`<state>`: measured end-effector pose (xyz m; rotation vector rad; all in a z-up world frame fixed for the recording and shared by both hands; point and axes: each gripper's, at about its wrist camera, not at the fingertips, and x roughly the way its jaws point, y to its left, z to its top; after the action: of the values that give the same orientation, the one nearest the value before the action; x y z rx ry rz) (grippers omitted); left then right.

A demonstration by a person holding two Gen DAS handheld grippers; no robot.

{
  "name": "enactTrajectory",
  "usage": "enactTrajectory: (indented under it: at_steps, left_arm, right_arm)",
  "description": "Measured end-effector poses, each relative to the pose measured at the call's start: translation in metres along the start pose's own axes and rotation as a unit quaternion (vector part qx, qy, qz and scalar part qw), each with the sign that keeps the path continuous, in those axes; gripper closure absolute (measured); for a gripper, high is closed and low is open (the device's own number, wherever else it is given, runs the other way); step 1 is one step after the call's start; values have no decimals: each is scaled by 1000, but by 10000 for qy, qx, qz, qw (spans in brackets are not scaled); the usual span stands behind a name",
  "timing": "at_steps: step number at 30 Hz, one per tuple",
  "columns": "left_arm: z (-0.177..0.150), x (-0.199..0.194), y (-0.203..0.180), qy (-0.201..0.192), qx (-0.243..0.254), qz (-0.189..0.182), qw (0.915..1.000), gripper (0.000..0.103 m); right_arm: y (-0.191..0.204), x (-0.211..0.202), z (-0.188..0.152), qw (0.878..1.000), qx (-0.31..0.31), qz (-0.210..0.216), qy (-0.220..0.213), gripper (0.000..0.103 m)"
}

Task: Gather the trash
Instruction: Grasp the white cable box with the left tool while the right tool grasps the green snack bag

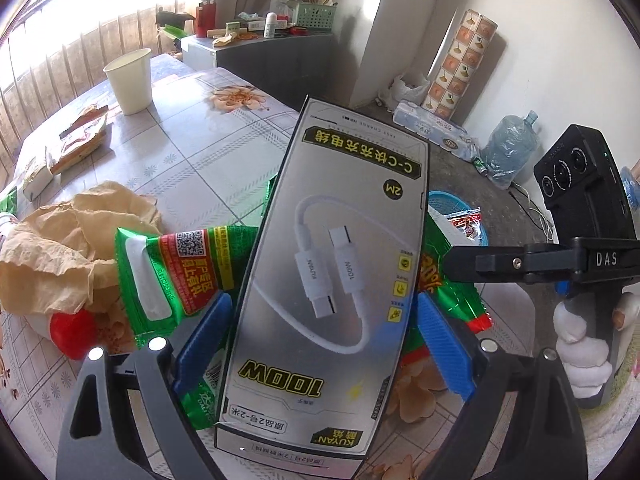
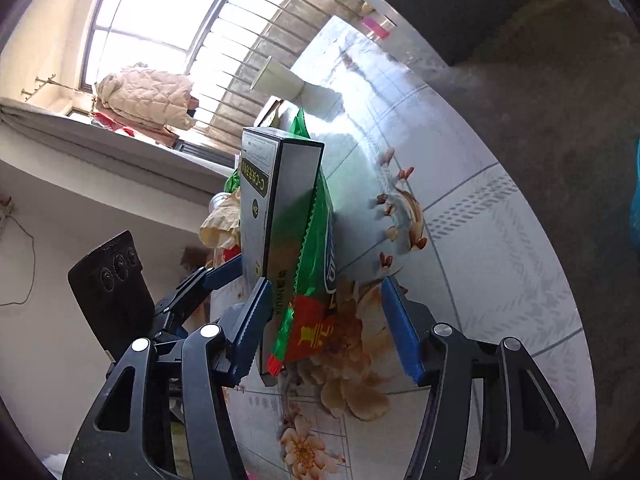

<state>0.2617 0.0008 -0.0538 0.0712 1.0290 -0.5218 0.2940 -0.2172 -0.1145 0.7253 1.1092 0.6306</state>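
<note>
left gripper [image 1: 322,336]: clamped on box [image 1: 336,280]
right gripper [image 2: 324,328]: wide open around wrapper [image 2: 312,264]
wrapper: under box

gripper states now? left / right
Left tool: closed on the cable box, green wrapper pinned behind it.
Right tool: open, straddling box and wrapper, holding nothing.

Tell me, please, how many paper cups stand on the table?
1: a paper cup upright at the far side of the table; the box may hide others.
</note>
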Motion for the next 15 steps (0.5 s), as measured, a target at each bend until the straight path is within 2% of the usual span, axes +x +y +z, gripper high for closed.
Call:
enactTrajectory:
  at_steps: [8, 12, 15]
  left_arm:
    - [-1, 7, -13, 91, 226, 113, 9996, 14]
    - [-1, 4, -16, 63, 241, 156, 9996, 15]
    - [-2, 1, -20, 57, 282, 226, 9993, 16]
  right_arm:
    - [-1, 1, -3, 9999, 57, 38, 110, 73]
    - [2, 1, -2, 9999, 73, 86, 110, 89]
    - [5, 2, -2, 9999, 77, 74, 111, 92]
